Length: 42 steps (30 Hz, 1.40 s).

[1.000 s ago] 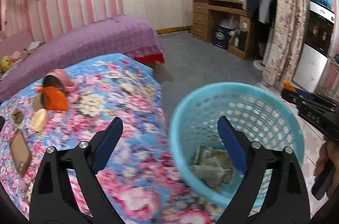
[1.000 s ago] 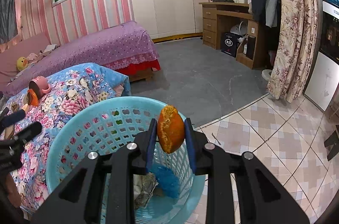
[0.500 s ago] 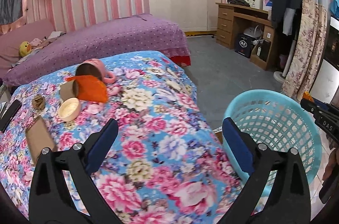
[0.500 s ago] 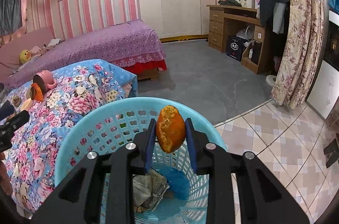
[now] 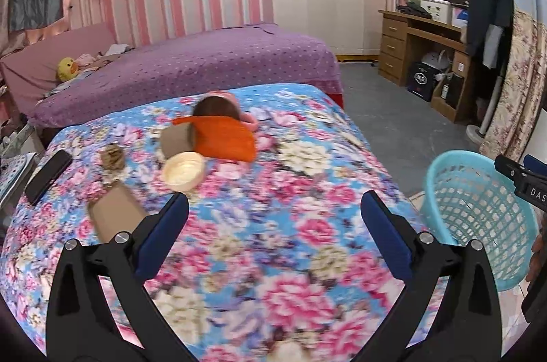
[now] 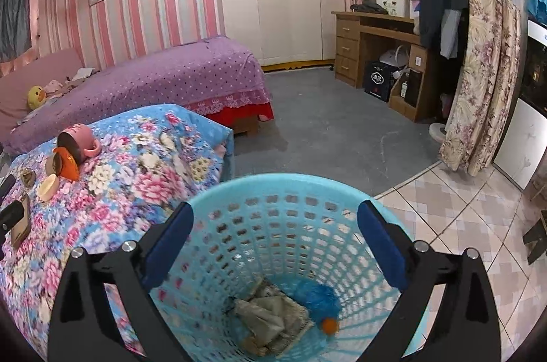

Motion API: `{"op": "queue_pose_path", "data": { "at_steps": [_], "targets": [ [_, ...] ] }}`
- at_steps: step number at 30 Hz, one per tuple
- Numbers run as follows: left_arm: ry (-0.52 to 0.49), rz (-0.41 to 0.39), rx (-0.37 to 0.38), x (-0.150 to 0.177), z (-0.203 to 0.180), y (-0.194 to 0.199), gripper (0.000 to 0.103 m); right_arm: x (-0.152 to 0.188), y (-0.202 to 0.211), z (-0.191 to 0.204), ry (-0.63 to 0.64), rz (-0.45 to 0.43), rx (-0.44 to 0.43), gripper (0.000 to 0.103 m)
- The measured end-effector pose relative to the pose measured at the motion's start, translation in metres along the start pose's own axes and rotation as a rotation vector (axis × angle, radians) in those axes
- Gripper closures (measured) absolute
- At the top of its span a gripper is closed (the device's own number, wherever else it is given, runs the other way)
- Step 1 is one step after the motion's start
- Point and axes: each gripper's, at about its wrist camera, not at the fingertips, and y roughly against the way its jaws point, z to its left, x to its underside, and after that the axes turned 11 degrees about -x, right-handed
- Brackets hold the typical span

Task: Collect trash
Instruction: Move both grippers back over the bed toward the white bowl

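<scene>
We are holding our right gripper (image 6: 273,238) over the blue basket (image 6: 345,191). Its fingers (image 6: 169,247) are spread wide and are holding nothing. The basket is standing upright on the floor with its open mouth facing up at us. It is sitting just beside the right edge of the flowered bed (image 6: 143,170). Down at the bottom of the basket we are seeing a small orange piece (image 6: 330,326), some crumpled paper (image 6: 273,317) and a blue bag (image 6: 316,295). The orange piece is lying just right of the paper and touching the blue bag. It is too small for us to tell which way it is pointing.

Our left gripper (image 5: 273,221) is hanging over the flowered bed (image 5: 273,191). Its fingers (image 5: 164,235) are spread wide too, with nothing between them. Farther away on the bed we are seeing an orange bag (image 5: 225,136), a pink cup (image 5: 222,105) on its side, a round pale lid (image 5: 183,170), a brown paper ball (image 5: 112,156), a flat cardboard piece (image 5: 114,218) and a black phone (image 5: 48,175) near the left edge. The orange bag is lying with its long side running left to right. The near part of the bed is open room. The basket (image 5: 478,218) is to the right, past the bed's edge.
</scene>
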Motion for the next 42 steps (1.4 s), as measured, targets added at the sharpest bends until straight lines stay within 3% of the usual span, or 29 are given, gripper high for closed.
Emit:
{"op": "queue_pose_path", "data": {
  "at_steps": [12, 17, 31, 42],
  "targets": [
    [0.055, -0.009, -0.113, -0.001, 0.085, -0.019, 0.006, -0.006, -0.022, 0.078, 0.068, 0.003, -0.065, 0.007],
    [0.088, 0.037, -0.126, 0.012, 0.110, -0.038, 0.006, -0.005, -0.029, 0.106, 0.091, 0.008, -0.095, 0.007],
    [0.177, 0.098, -0.157, 0.026, 0.161, -0.060, 0.006, 0.003, -0.053, 0.173, 0.155, 0.032, -0.153, 0.007],
    [0.178, 0.095, -0.190, 0.029, 0.174, -0.061, 0.006, 0.011, -0.066, 0.202, 0.187, 0.052, -0.171, 0.007]
  ]
}}
